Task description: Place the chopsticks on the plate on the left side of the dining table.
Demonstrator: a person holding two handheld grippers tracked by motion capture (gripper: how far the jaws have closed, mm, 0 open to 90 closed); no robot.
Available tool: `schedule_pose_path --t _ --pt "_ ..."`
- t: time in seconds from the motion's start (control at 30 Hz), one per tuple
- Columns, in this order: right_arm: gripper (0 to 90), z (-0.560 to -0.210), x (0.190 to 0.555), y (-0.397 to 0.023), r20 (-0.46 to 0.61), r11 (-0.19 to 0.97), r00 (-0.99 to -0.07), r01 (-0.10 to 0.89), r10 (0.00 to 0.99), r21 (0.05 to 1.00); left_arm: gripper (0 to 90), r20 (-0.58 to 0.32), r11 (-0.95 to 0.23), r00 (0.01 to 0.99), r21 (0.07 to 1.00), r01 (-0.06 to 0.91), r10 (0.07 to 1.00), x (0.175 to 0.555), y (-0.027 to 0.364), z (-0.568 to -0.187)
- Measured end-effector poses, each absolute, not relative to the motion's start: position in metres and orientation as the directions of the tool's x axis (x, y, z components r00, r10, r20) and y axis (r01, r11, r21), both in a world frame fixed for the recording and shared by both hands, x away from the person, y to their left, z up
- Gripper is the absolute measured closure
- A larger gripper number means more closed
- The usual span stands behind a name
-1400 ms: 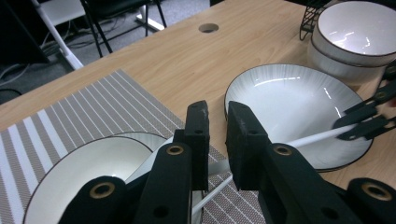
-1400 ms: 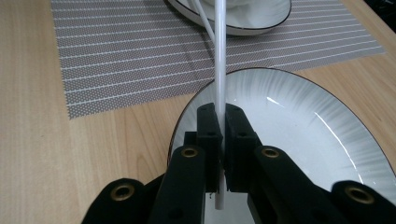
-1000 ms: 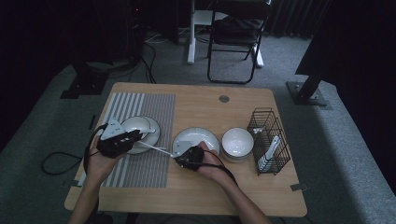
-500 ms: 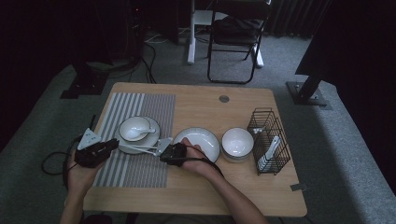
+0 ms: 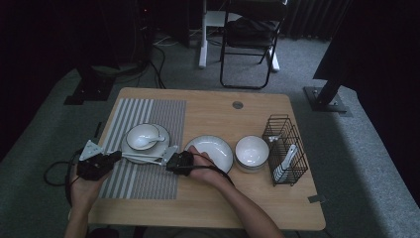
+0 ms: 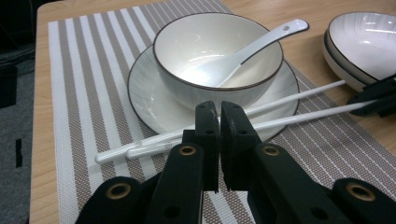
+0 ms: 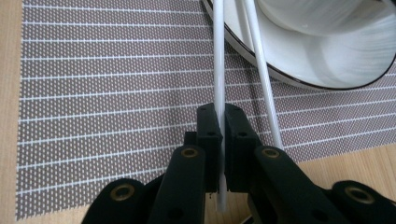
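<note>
Two white chopsticks lie across the striped placemat, leaning on the near rim of a saucer. On the saucer stands a white bowl with a white spoon in it. My right gripper is shut on the end of one chopstick; the other chopstick lies loose beside it. The left gripper hovers over the chopsticks' far ends. Its jaws have just been closing and stand together with nothing between them. In the high view the left gripper is at the mat's left, the right gripper at its right edge.
A dark-rimmed plate sits right of the mat, then stacked white bowls and a black wire rack holding a white utensil. The table's near left edge is close to my left hand.
The left gripper came away from the bowl toward the near left of the mat and closed. My right gripper slid left with the chopstick.
</note>
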State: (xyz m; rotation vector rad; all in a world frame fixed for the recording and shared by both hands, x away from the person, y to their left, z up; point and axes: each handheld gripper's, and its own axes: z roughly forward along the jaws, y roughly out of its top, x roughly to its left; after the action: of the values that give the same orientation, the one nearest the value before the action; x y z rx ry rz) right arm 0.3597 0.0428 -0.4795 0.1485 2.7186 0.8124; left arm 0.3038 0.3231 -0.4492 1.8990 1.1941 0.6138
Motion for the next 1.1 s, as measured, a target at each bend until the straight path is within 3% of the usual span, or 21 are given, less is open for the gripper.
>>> schedule_pose_path --t 1.1 --pt "85.9 -0.483 0.367 0.062 -0.234 0.820 -0.952 0.030 0.198 0.571 86.9 -0.003 -0.327 0.504 0.758 0.565 0.864 0.315 0.290 -0.479"
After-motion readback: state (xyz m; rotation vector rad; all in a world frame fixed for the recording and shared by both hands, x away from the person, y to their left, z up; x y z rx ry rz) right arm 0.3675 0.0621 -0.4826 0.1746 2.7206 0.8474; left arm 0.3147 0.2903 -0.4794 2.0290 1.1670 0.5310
